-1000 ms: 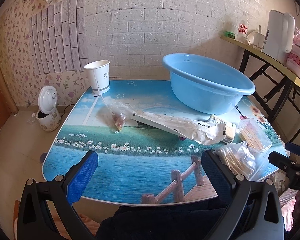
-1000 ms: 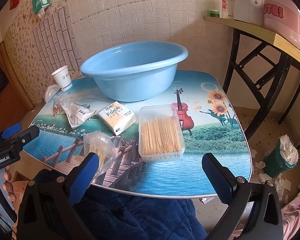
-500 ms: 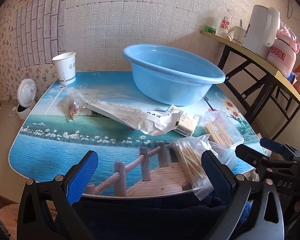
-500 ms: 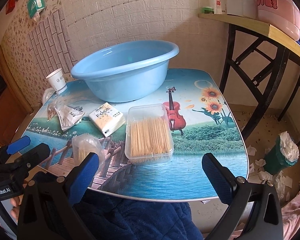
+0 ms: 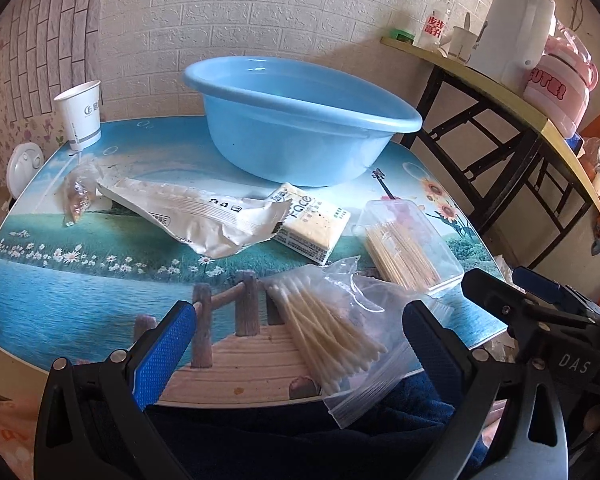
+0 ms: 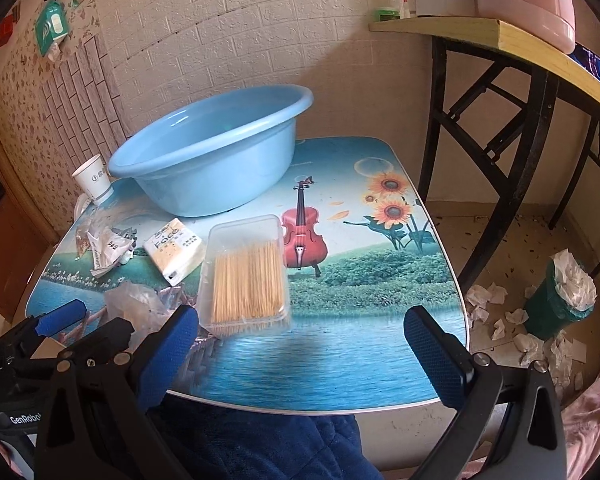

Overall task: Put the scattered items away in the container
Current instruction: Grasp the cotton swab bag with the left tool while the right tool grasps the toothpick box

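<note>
A light blue basin [image 5: 300,120] stands at the back of the picture-printed table [image 5: 80,292]; it also shows in the right wrist view [image 6: 216,160]. In front of it lie a clear bag of cotton swabs [image 5: 332,332], a clear box of toothpicks [image 5: 408,252] [image 6: 246,276], a tissue pack [image 5: 312,220] [image 6: 174,250], a crumpled white wrapper [image 5: 204,216] and a small snack bag [image 5: 78,196]. My left gripper [image 5: 296,344] is open, its jaws either side of the swab bag at the table's near edge. My right gripper [image 6: 300,348] is open and empty, just before the toothpick box.
A paper cup [image 5: 80,114] stands at the table's back left. A dark-framed side table [image 5: 500,92] with a kettle and a pink pot stands to the right. A green bin [image 6: 556,304] and scattered tissues lie on the floor right of the table.
Both grippers have shifted right and closer to the table. The swab bag now lies between my left jaws, and the toothpick box is nearer my right gripper.
</note>
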### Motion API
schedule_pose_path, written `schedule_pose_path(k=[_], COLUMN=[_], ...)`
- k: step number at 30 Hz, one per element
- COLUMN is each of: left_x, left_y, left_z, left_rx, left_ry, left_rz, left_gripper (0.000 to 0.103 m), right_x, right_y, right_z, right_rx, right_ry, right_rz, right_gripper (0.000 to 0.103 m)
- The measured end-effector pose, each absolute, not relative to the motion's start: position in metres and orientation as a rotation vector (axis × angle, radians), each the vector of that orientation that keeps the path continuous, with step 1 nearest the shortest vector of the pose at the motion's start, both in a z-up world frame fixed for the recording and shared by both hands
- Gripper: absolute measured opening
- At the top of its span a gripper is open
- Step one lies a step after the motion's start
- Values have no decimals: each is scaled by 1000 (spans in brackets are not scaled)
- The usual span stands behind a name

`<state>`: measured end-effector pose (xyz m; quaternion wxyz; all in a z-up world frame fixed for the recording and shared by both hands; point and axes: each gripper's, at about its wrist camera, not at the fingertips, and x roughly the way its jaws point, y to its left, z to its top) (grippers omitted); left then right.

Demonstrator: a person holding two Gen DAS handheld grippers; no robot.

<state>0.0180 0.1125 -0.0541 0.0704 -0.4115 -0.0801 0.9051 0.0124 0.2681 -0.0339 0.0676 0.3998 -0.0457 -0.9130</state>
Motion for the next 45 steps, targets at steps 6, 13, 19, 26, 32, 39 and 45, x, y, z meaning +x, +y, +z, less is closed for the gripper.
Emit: schedule_pose_path(k=[6, 13, 19, 26, 32, 39, 45], left_x=[12, 12, 12, 21, 25, 29, 32], left_y=[113, 115, 114, 113, 109, 96, 78], left_z=[-62, -68, -68, -63, -61, -61, -62], left_rx=[-1284, -1304, -1280, -1236, -1231, -1245, -1265], left_ry=[-228, -154, -160, -101, -64, -89, -129], left_rz=[2701, 2637, 2594, 2581, 2595, 2630, 2668], left_gripper=[103, 76, 47, 31, 30, 30, 30], right_x=[10, 6, -1, -11, -22, -19, -8], right_y=[275, 261, 245, 236, 230, 228, 232], right_z=[-36, -39, -43, -54, -64, -68, -72], right_rx=[1211, 1207, 1211, 1253, 1274, 1270, 1287], right_ry=[-153, -127, -90, -68, -48, -36, -30], right_rz=[-2760, -2720, -2689, -2665, -2655, -2615, -2631], right_gripper=[103, 103, 103, 103, 101, 63, 63])
